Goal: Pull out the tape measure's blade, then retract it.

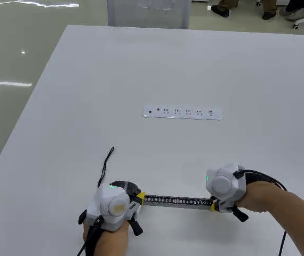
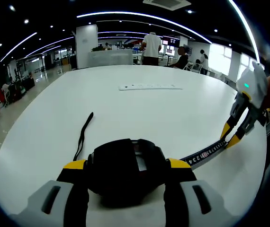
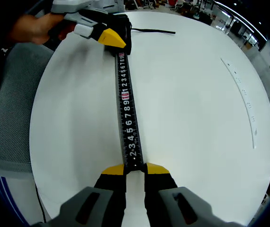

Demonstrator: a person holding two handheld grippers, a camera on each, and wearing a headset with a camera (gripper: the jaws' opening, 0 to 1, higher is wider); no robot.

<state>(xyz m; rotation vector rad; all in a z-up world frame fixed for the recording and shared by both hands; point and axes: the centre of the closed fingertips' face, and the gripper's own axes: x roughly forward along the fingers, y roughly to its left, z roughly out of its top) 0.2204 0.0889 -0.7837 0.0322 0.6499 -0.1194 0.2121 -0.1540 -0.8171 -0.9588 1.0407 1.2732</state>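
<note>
Blade [image 3: 127, 113], numbered 2 to red 10, is pinched by right tool [image 3: 135, 166]; left tool [image 2: 126, 164] clamps case [image 2: 125, 179].

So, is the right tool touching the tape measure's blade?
Touching. The right gripper view shows the right tool closed on the end of the blade.

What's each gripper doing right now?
Left gripper: shut on the tape measure case.
Right gripper: shut on the blade, near its tip.

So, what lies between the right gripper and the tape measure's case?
The pulled-out blade spans that stretch, from the right gripper to the case, over bare table; the right gripper view shows it plainly.
</note>
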